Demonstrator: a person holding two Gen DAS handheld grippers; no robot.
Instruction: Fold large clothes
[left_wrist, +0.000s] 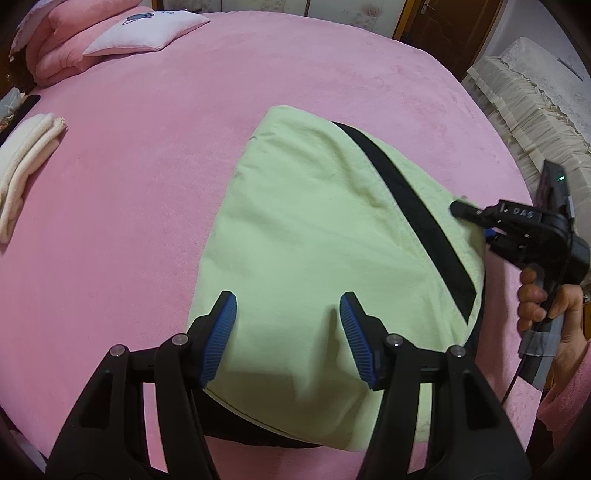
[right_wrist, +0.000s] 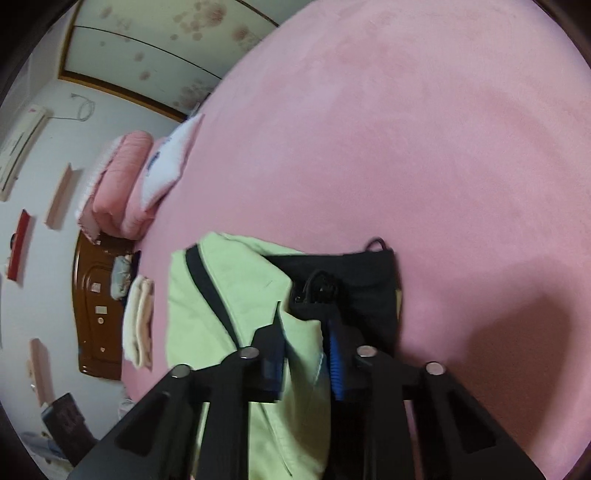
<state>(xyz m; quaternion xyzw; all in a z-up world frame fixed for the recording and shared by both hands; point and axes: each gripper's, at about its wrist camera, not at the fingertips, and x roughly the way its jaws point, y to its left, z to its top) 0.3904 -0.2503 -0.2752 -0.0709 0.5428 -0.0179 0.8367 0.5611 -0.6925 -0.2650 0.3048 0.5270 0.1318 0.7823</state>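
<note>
Pink bed cover (left_wrist: 147, 177) fills both views. On it, right under both tools, lies the green garment (left_wrist: 314, 240), already folded into a compact slab, with a black stripe (left_wrist: 406, 206) running diagonally across its far-right part and a black lining (right_wrist: 354, 280) showing at its end.

Left gripper (left_wrist: 288, 332): jaws apart, straddling the near end of the garment; pads (left_wrist: 221, 332) seem to touch no cloth, though contact underneath cannot be told.

Right gripper (right_wrist: 306, 350): jaws drawn in on a raised fold of green cloth at the garment's edge, beside the lining; view is blurred, but cloth fills the gap and looks pinched.

Judgement: next fold wants both layers caught. Keep the right pinch deep past the hem, bring the left pads down onto the near edge before lifting, then carry both ends level so the slab does not skew.
</note>
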